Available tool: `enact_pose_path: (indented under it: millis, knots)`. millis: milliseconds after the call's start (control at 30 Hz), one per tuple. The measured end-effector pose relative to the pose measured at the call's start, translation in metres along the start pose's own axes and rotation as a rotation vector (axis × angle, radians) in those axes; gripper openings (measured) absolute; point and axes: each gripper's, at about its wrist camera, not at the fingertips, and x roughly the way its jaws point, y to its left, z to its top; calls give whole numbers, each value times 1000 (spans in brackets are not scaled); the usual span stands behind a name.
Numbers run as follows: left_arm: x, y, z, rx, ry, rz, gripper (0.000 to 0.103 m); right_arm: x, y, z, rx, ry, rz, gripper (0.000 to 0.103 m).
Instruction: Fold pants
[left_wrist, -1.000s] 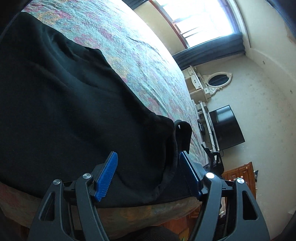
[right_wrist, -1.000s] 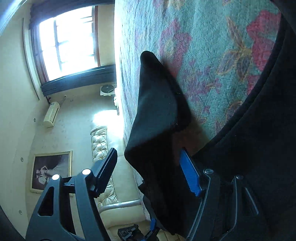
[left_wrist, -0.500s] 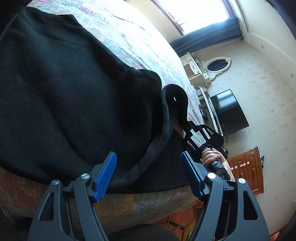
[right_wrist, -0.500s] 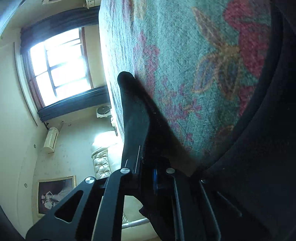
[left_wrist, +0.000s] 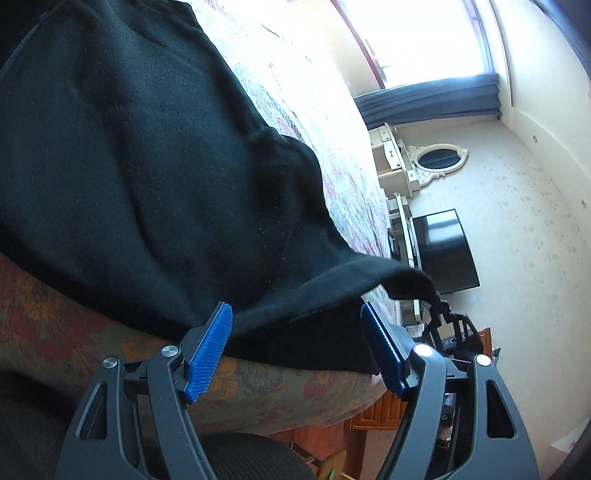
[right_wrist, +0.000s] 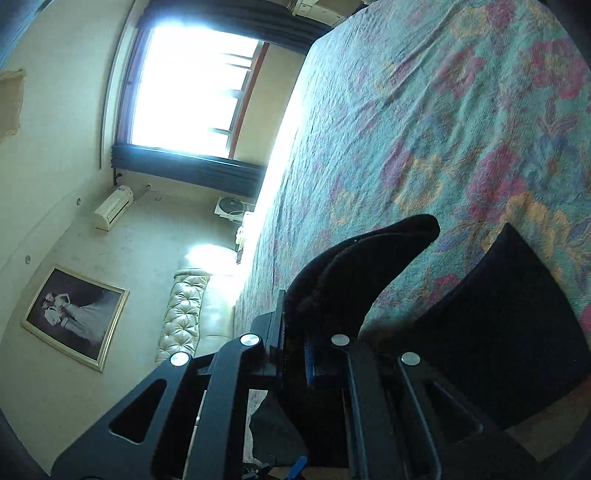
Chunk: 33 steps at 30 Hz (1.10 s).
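Pants (left_wrist: 155, 177), black, lie spread on the bed (left_wrist: 343, 173), over a floral bedspread in teal, pink and orange; the near hem reaches the bed's front edge. Left claw (left_wrist: 295, 345): jaws wide apart, blue ribbed pads (left_wrist: 210, 350) showing on both fingers, nothing between them. It sits low at the bed edge, with the pants hem just beyond the fingertips; contact between pad and cloth cannot be confirmed from the left wrist view. Right claw (right_wrist: 293, 354): jaws closed on a fold of the pants (right_wrist: 354, 266), with black fabric pinched between the fingers and a rounded flap rising above them, lifted off the bedspread. A thin strip of blue pad is visible at the pinch. In the left wrist view the same lifted corner of fabric stretches to the right toward the right claw (left_wrist: 448, 325), which appears small and dark past the bed's corner. Room beyond the bed: bright window (right_wrist: 192, 88) with dark curtains, wall air conditioner (right_wrist: 112, 212), framed picture (right_wrist: 75, 317), tufted cream sofa (right_wrist: 184, 314), dark television (left_wrist: 445, 251), oval white-framed mirror (left_wrist: 439, 160).
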Motion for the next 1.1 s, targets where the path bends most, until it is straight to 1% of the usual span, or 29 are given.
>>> enact_pose_path:
  millis: [67, 133, 233, 367, 433, 533, 633, 733, 767, 800, 833, 867, 900, 967, 1000, 1033, 1100]
  knots:
    - [10, -7, -7, -39, 20, -28, 72, -20, -8, 3, -19, -10, -45, 7]
    - [18, -10, -14, -69, 48, -44, 72, -33, -24, 3, 3, -1, -65, 7]
    - [32, -17, -23, -77, 78, -37, 72, -44, -46, -1, 35, 4, -69, 7]
    - [47, -27, -31, -91, 88, -48, 72, -49, -59, -4, 55, 13, -53, 7]
    - [53, -29, -30, -84, 75, -36, 72, -52, -61, -5, 58, 16, -41, 7]
    - [60, -28, -29, -94, 50, 8, 72, -53, -57, -4, 54, 20, -24, 7]
    - [59, -17, -34, -150, 18, 5, 72, -46, -49, -1, 49, 25, -3, 7]
    - [54, -14, -32, -164, -27, -10, 72, -45, -37, 2, 38, 29, 18, 7]
    - [52, -13, -30, -157, -53, -4, 67, -45, -37, 2, 36, 30, 22, 7]
    - [50, -12, -27, -144, -73, 17, 50, -45, -36, 2, 37, 30, 22, 7]
    - [49, -12, -25, -127, -81, 55, 38, -45, -38, 3, 42, 29, 23, 7]
    - [48, -8, -23, -116, -84, 94, 16, -45, -41, 3, 47, 30, 24, 7]
    - [48, -4, -22, -118, -84, 102, 12, -45, -43, 2, 49, 32, 22, 7]
    - [47, 3, -23, -147, -87, 69, 10, -46, -49, 0, 57, 33, 21, 7]
    - [46, 4, -24, -149, -88, 69, 9, -46, -51, -1, 58, 33, 19, 7]
    - [44, 1, -26, -133, -89, 76, 9, -47, -53, -2, 58, 33, 16, 7]
    - [39, -11, -30, -68, -99, 104, 9, -51, -56, -3, 51, 33, 8, 7]
